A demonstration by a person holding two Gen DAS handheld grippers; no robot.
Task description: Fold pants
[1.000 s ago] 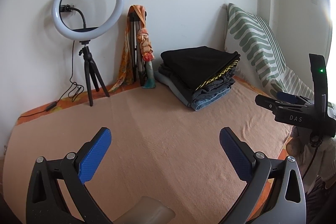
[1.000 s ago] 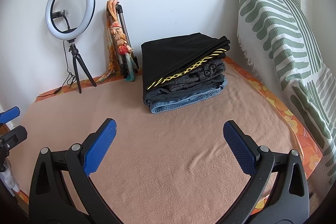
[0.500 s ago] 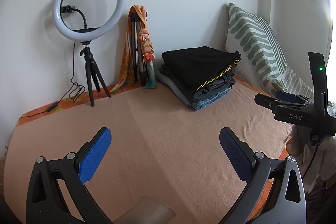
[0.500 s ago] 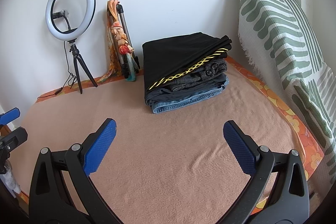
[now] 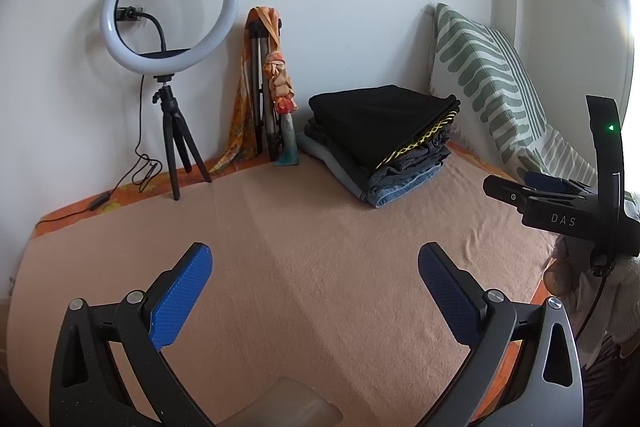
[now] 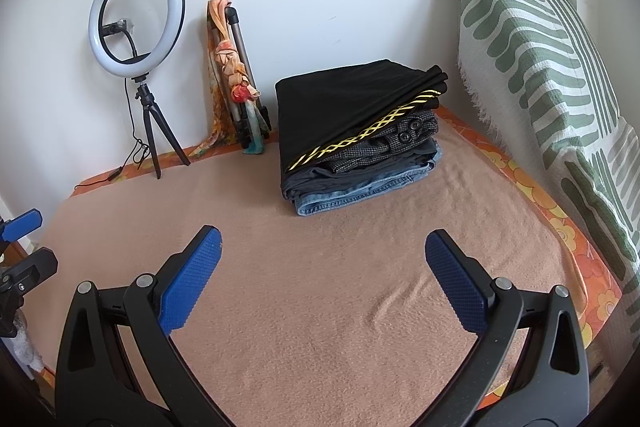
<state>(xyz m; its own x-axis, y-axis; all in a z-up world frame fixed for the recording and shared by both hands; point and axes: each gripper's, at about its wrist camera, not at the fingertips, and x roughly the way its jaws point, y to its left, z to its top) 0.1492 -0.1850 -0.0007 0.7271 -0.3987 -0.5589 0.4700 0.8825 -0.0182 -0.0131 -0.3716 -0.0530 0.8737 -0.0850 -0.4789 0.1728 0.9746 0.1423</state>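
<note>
The likeliest slip, judged from here, is that a grab at the top black pants (image 6: 352, 103) pinches two layers at once or drags the whole stack (image 5: 384, 143) askew across the bed (image 6: 320, 287), since the garments lie tightly piled with edges nearly flush. Both the left gripper (image 5: 314, 279) and the right gripper (image 6: 322, 267) hover over bare blanket in the lower part of each frame, fingers spread wide and holding nothing. The pants sit folded at centre frame: black with a yellow lattice trim on top, then grey tweed with buttons, dark grey cloth and blue denim beneath.
</note>
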